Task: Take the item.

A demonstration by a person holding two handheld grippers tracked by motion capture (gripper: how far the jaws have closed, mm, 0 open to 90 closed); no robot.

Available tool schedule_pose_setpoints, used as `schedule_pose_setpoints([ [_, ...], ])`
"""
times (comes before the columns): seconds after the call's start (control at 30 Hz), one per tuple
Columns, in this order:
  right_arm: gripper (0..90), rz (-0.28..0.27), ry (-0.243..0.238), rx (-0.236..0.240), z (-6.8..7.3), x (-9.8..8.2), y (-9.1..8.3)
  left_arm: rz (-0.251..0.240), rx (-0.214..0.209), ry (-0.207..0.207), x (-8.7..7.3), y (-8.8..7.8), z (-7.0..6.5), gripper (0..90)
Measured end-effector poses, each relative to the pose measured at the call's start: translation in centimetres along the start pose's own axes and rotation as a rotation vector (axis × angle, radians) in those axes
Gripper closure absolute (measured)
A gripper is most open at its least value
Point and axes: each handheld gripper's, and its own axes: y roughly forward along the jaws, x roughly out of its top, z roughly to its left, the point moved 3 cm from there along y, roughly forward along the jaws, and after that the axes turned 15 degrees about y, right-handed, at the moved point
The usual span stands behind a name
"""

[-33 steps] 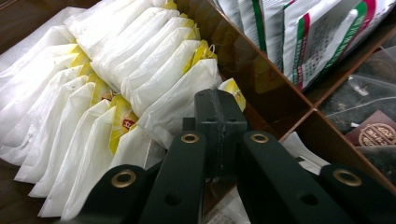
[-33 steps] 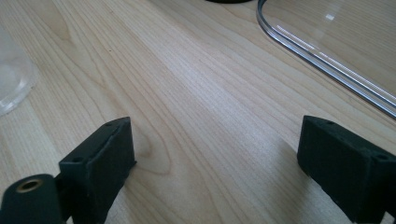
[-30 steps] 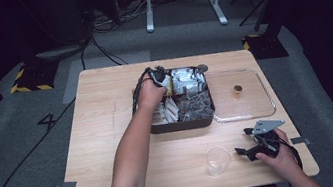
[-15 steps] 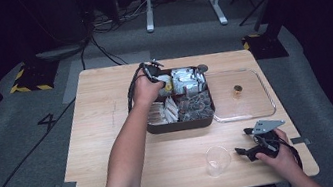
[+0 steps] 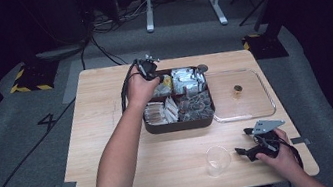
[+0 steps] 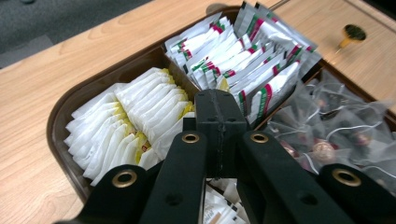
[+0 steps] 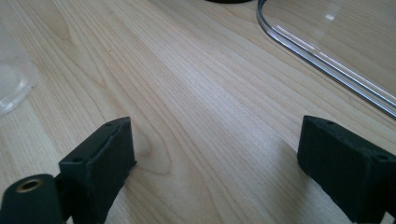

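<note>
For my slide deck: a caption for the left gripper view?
Shut left gripper above a brown tray of white sachets.

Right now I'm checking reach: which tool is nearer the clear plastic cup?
Right. The right tool rests on the table just beside the clear plastic cup; the left tool is over the brown compartment tray, far behind it.

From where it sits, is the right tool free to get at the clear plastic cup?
Probably yes. The right tool rests on the table with jaws open, and the clear cup stands just beside it with bare wood between them; the left arm is off over the tray.
</note>
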Motion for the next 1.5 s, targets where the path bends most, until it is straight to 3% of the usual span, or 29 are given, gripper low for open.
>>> schedule_pose_setpoints([
  [0.3, 11.3, -0.001, -0.002, -0.001, 0.0, 0.0, 0.0, -0.053, 0.005, 0.035, 0.2, -3.4, -1.3, 90.0],
  [0.6, 11.3, -0.001, -0.001, -0.001, 0.0, 0.0, 0.0, -0.11, -0.028, 0.11, 0.3, -7.2, -4.3, 90.0],
  [0.97, 11.3, -0.001, -0.002, -0.001, 0.0, 0.0, 0.0, -0.162, -0.131, 0.235, 0.7, -10.0, -9.6, 90.0],
  [1.3, 11.2, -0.001, -0.002, -0.001, 0.0, 0.0, 0.0, -0.209, -0.207, 0.307, 0.7, -10.9, -13.5, 90.0],
  [1.5, 11.3, -0.001, -0.002, -0.001, 0.0, 0.0, 0.0, -0.234, -0.274, 0.365, 0.7, -11.2, -16.0, 90.0],
])
